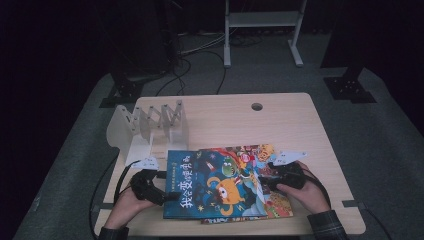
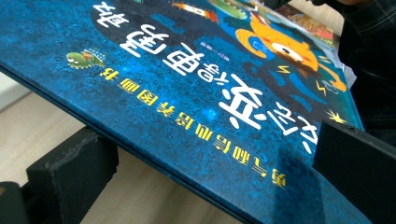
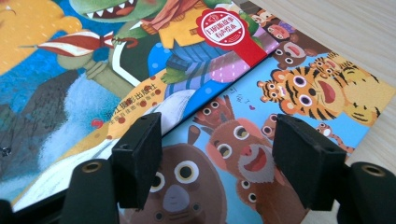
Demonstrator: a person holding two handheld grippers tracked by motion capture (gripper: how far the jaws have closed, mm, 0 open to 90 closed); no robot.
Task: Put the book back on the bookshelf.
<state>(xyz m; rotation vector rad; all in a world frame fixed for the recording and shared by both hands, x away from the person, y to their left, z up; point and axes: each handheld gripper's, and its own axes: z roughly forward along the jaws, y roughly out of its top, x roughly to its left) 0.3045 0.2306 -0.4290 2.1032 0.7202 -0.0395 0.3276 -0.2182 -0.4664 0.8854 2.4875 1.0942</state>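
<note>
Fingers of our left gripper pinch the blue picture book's nine-o'clock edge, lifted; right gripper is nearly closed, empty, above the lower books. Shelving in the rack remains.

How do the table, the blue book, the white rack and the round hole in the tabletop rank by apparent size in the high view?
1. table
2. blue book
3. white rack, farther from the camera, so maybe undersized
4. round hole
</note>
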